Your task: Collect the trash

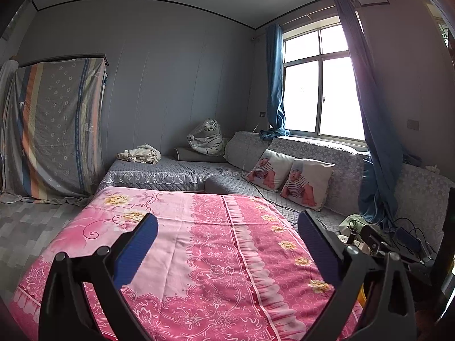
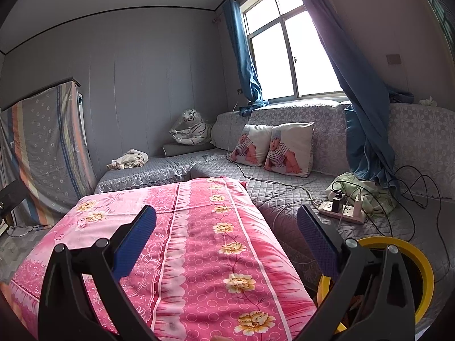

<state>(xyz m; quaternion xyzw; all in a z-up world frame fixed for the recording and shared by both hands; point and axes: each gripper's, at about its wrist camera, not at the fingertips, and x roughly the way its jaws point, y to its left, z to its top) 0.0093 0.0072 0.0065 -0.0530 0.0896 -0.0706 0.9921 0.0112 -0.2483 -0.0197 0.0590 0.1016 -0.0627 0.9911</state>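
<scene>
- We take the pink floral cloth (image 1: 204, 255) as our landmark; it covers a raised surface directly below both tongs, and no trash lies on it in either view.
- Beyond the cloth runs the grey quilted sofa (image 1: 176, 170), with two printed pillows (image 1: 290, 179) to the cloth's far right and a plastic-wrapped plush tiger (image 1: 206, 139) past its far edge.
- The yellow-rimmed bin (image 2: 421, 264) stands just beside the cloth's near right corner; we judge it to be the trash receptacle, and its contents are hidden behind the finger.
- The left gripper (image 1: 227, 250) hangs released above the cloth, jaws spread wide, holding nothing.
- The right gripper (image 2: 227, 244) is likewise released and empty over the cloth's right half.
- Step in hand, as we judge it: searching for an item. The next move calls for locating a piece of trash, then closing one tong on it.
- Only the right view shows the power strip (image 2: 342, 211) on the sofa right of the cloth; the left view shows the bin as no more than a yellow sliver, but takes in more of the cloth's left side.
</scene>
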